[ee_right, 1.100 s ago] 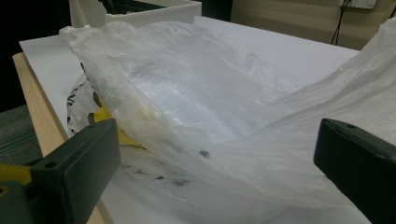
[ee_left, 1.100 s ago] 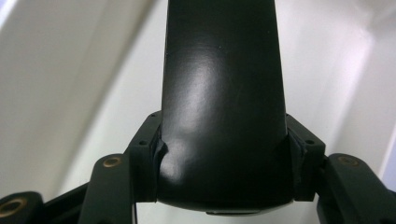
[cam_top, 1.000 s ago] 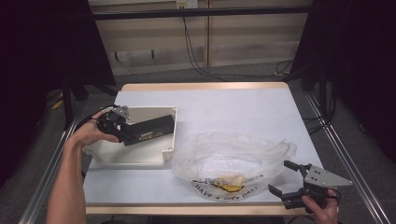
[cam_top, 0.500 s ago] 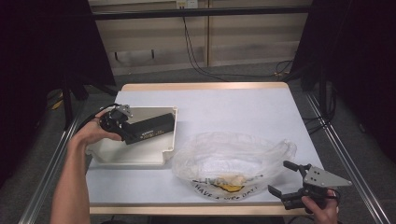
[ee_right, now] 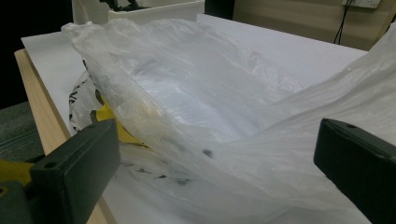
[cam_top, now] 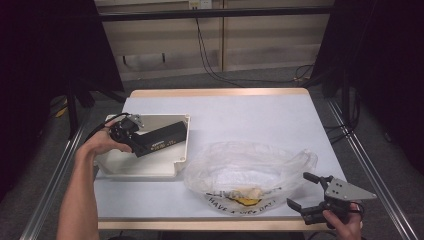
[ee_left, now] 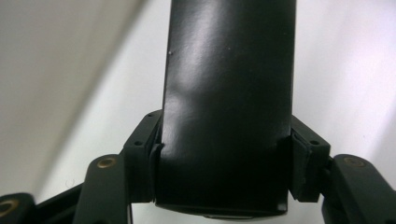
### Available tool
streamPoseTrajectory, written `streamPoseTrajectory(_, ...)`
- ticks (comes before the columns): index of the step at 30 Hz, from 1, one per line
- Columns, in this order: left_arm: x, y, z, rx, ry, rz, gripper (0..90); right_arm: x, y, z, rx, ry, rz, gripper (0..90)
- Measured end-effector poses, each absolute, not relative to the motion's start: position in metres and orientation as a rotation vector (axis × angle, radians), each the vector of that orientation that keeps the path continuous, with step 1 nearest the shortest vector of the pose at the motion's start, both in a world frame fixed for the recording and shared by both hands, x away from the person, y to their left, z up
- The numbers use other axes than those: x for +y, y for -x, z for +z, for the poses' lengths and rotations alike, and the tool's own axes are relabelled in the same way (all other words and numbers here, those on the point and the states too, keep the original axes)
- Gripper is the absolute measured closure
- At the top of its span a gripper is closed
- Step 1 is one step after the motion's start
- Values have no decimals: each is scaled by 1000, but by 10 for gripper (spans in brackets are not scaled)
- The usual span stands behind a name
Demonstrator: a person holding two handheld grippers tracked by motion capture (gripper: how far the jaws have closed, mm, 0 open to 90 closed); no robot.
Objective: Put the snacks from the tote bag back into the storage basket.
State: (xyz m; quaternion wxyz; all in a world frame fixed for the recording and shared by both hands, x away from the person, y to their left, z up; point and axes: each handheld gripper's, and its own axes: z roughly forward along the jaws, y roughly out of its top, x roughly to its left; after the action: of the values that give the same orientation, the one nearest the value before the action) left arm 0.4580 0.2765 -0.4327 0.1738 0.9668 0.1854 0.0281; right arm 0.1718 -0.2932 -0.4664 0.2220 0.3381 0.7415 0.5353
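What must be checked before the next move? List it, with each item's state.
1. Left gripper grip on black box: pads touch both sides, though the jaws have just been opening; ok.
2. Black box above cream tray: ok.
3. Right gripper open: ok.
4. Plastic bag gripped: not ok, it lies between open jaws.
5. Bag mouth wide enough for the box: cannot tell.

Glossy black box (ee_left: 229, 107), crinkled clear plastic bag (cam_top: 250, 167), matt white tray (cam_top: 145, 167).

Black box (cam_top: 161, 139) long, slim, lying level across cream tray (cam_top: 150, 167); clear plastic bag (cam_top: 250, 167) crumpled beside tray.
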Motion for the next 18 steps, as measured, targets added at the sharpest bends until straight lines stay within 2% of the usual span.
streamPoseTrajectory(10, 280, -456, -436, 644, -2675, 93, 314, -294, -172, -466, 2056, -928, 1478, 3)
streamPoseTrajectory(15, 283, -453, -429, 689, -2626, 133, 209, -294, -172, -466, 2056, -927, 1479, 3)
streamPoseTrajectory(18, 286, -449, -422, 769, -2568, 159, 204, -294, -172, -466, 2051, -933, 1479, 2)
